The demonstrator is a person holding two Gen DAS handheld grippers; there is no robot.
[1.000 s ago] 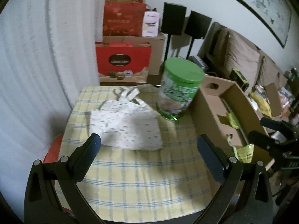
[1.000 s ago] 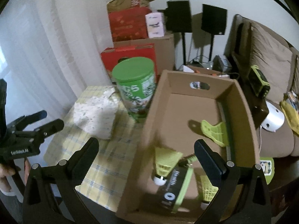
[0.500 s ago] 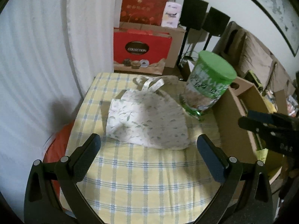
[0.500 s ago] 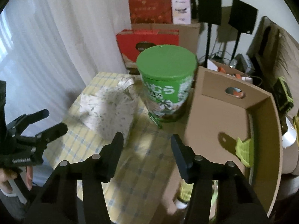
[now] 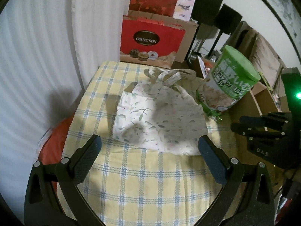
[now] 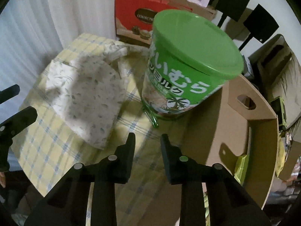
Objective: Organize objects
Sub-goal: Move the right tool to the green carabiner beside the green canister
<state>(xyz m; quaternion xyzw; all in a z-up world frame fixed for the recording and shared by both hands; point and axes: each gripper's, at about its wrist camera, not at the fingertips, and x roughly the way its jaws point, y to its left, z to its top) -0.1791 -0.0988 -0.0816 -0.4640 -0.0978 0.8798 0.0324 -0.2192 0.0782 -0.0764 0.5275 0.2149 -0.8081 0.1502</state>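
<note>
A white floral cloth bag (image 5: pixel 158 116) lies on the yellow checked tablecloth (image 5: pixel 143 180); it also shows in the right wrist view (image 6: pixel 84 101). A green-lidded tin (image 5: pixel 227 86) stands right of it, against a brown cardboard box (image 6: pixel 242 131). The tin fills the right wrist view (image 6: pixel 186 69), with a green clip (image 6: pixel 151 119) at its base. My left gripper (image 5: pixel 148 148) is wide open and empty just before the bag's near edge. My right gripper (image 6: pixel 147 141) has its fingers narrowed to a small gap, empty, close before the tin's base.
Red gift boxes (image 5: pixel 150 39) and cardboard cartons stand behind the table by a white curtain (image 5: pixel 47 47). Black speakers (image 6: pixel 259 26) and a sofa (image 5: pixel 263 56) lie to the right. Yellow-green items (image 6: pixel 239 165) lie inside the box. An orange object (image 5: pixel 54 137) sits below the table's left edge.
My right gripper left the box, moved left toward the tin and narrowed its fingers. My left gripper moved closer to the bag and stayed wide open.
</note>
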